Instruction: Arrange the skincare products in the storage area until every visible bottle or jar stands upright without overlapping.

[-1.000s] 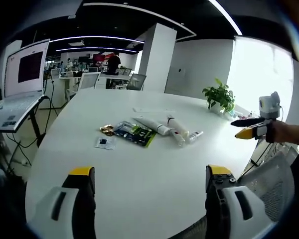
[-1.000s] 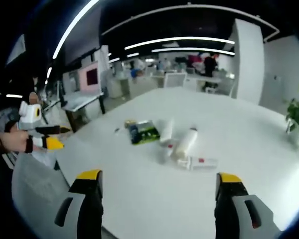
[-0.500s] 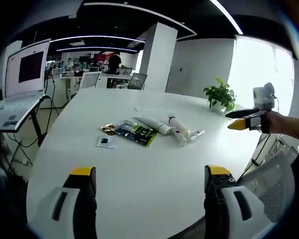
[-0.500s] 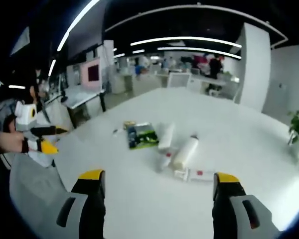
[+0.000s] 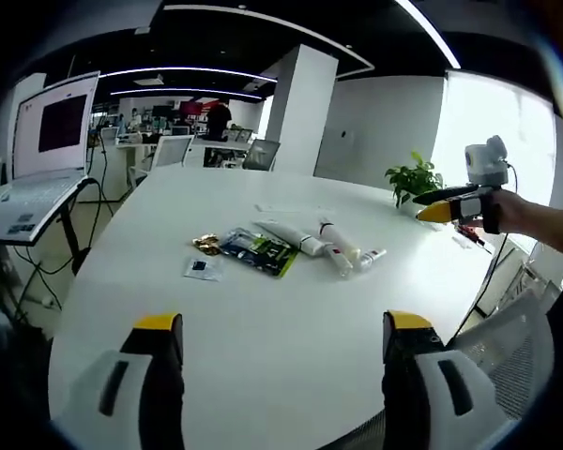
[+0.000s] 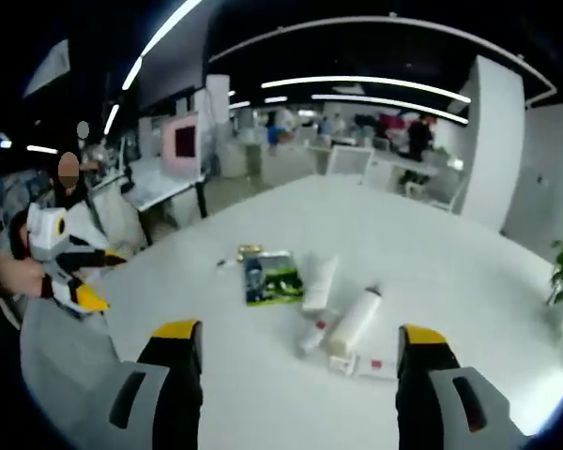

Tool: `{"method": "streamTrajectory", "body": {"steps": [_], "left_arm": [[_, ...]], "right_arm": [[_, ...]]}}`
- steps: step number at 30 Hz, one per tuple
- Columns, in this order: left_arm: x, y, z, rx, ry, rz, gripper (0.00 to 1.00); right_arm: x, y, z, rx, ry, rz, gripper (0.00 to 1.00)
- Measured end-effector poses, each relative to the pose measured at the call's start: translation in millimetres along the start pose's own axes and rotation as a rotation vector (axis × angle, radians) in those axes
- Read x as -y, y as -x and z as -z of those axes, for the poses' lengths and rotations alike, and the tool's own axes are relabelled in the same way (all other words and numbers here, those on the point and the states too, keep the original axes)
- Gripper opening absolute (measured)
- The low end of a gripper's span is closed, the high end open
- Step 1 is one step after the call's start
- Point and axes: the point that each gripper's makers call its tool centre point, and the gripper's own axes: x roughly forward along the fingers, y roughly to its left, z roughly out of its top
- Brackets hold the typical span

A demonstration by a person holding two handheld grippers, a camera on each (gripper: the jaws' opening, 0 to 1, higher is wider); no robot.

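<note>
Several skincare items lie flat in a cluster mid-table: a white tube [image 5: 298,241], a white bottle [image 5: 335,250] and a small tube [image 5: 369,255], beside a green and blue sachet [image 5: 255,251]. From the other side I see the sachet [image 6: 271,278], the tube [image 6: 319,281], the bottle [image 6: 354,321] and two small tubes [image 6: 311,336] [image 6: 364,364]. My left gripper [image 5: 281,375] is open near the table's edge, well short of the items. My right gripper [image 6: 296,375] is open above the opposite edge; it also appears held up at the right [image 5: 446,203].
A gold foil wrapper [image 5: 204,245] and a small packet [image 5: 199,268] lie left of the sachet. A potted plant [image 5: 415,180] stands at the table's far right edge. A laptop [image 5: 39,155] sits on a stand to the left. A mesh chair [image 5: 507,328] is at the lower right.
The right gripper has risen and swung inward over the table, its view now looking down more on the items. The left gripper has hardly moved. The products lie as before.
</note>
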Motion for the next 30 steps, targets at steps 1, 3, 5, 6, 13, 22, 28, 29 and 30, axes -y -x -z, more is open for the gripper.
{"method": "streamTrajectory", "body": {"steps": [1, 3, 5, 6, 13, 22, 28, 29, 30], "left_arm": [[-0.3, 0.1, 0.1, 0.0, 0.003, -0.001, 0.82], [-0.5, 0.1, 0.0, 0.001, 0.009, 0.0, 0.82], [-0.3, -0.1, 0.2, 0.0, 0.012, 0.002, 0.82], [0.0, -0.1, 0.4, -0.001, 0.013, 0.004, 0.81], [-0.6, 0.6, 0.3, 0.002, 0.019, 0.003, 0.81], [-5.3, 1.9, -0.9, 0.007, 0.017, -0.021, 0.79], [-5.8, 1.7, 0.3, -0.002, -0.006, -0.029, 0.79], [-5.7, 1.7, 0.6, -0.004, -0.01, -0.03, 0.78], [-5.6, 1.5, 1.0, -0.007, -0.016, -0.031, 0.78]], "right_arm": [[-0.9, -1.1, -3.2, 0.004, 0.009, -0.004, 0.89], [-3.2, -4.6, -9.7, 0.002, 0.036, -0.012, 0.89], [-4.3, -8.2, -16.5, 0.006, 0.052, -0.015, 0.88], [-5.2, -11.0, -20.1, 0.007, 0.058, -0.021, 0.88], [-11.3, -30.2, -24.0, -0.015, 0.099, -0.048, 0.88], [-8.6, -51.1, -15.1, -0.069, 0.061, -0.075, 0.82], [0.1, -65.5, -11.4, -0.098, 0.027, -0.075, 0.78], [1.0, -66.6, -10.8, -0.102, 0.026, -0.073, 0.77], [3.2, -71.1, -8.7, -0.115, 0.027, -0.074, 0.77]]}}
